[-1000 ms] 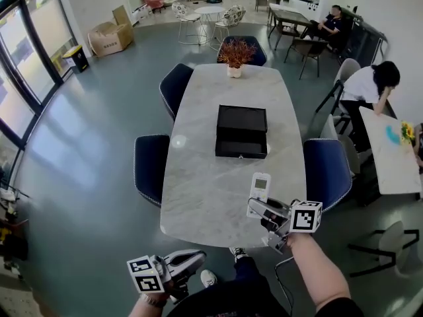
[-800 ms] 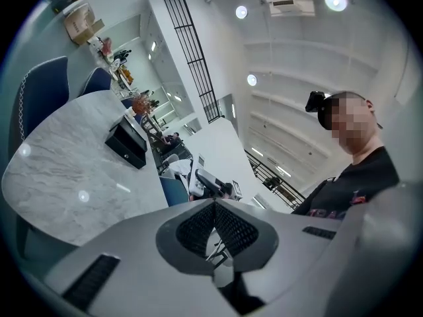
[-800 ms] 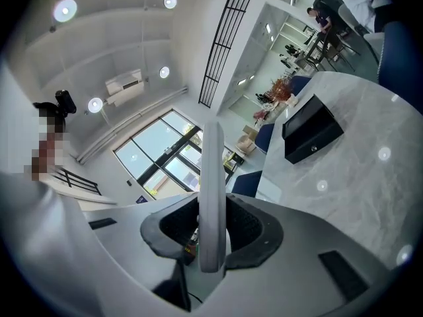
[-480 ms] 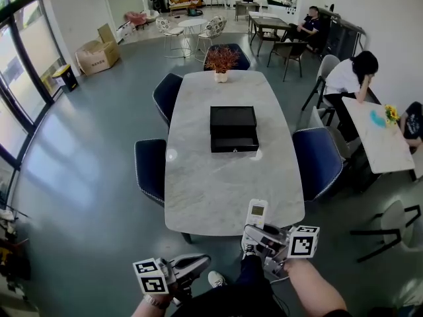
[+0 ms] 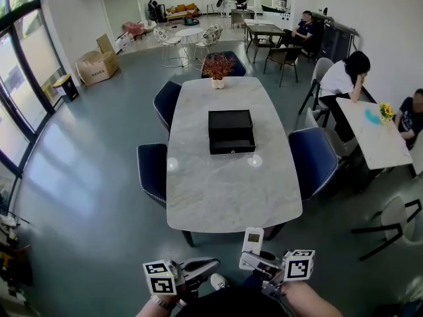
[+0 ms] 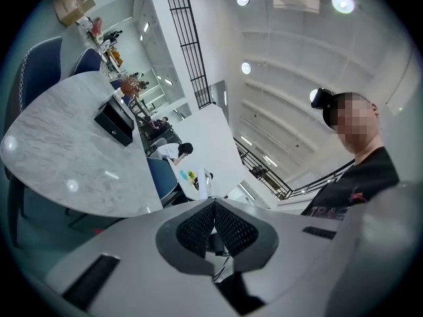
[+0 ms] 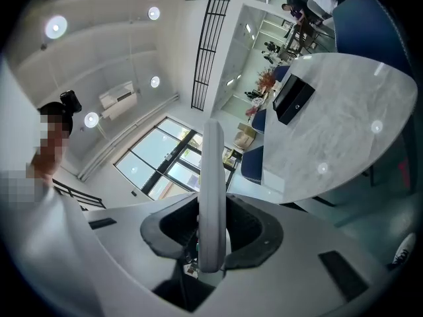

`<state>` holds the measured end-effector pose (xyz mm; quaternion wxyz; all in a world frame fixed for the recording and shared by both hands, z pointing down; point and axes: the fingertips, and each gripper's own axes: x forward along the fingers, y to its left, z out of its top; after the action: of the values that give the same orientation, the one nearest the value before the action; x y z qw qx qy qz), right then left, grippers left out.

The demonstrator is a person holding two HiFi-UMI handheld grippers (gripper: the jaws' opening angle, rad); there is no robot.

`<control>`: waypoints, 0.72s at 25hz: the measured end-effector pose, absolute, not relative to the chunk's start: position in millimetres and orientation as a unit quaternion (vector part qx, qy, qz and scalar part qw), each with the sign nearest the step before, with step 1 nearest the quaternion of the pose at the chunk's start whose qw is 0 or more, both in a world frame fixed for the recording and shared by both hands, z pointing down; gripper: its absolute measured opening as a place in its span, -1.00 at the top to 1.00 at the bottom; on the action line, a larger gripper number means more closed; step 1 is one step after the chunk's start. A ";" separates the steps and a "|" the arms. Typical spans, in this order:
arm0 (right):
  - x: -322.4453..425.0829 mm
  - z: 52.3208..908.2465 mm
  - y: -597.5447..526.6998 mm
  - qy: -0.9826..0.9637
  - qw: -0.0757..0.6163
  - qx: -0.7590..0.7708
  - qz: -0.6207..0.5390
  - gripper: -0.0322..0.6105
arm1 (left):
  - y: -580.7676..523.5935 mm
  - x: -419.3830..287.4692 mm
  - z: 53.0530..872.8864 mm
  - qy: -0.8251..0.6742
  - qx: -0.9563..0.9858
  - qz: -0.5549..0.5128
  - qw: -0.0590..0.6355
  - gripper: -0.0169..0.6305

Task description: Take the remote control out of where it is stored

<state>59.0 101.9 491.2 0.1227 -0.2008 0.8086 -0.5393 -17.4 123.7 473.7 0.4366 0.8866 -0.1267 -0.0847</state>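
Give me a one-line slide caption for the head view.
Right gripper holds the white remote control clear of the marble table; black box sits mid-table; left gripper shut, empty.

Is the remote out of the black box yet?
Out: the right gripper holds the remote past the table's near edge, well clear of the black box.

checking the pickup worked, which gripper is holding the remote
The right gripper: the white remote is clamped between its fingers. The left gripper has its fingers shut together with nothing between them.
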 end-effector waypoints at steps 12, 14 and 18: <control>67.2 493.7 138.8 0.810 0.132 -0.194 -0.538 0.55 | 137.6 11.3 475.7 -0.117 0.890 -0.080 0.433 0.94; 71.7 493.6 138.3 0.817 0.121 -0.198 -0.528 0.55 | 137.7 16.4 475.8 -0.117 0.890 -0.079 0.433 0.94; 75.5 489.0 137.7 0.814 0.131 -0.195 -0.531 0.55 | 136.5 18.5 472.9 -0.123 0.890 -0.081 0.431 0.94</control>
<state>75.5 137.7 489.0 0.1309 -0.1946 0.8142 -0.5310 18.5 136.5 472.9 0.4311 0.8903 -0.1226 -0.0812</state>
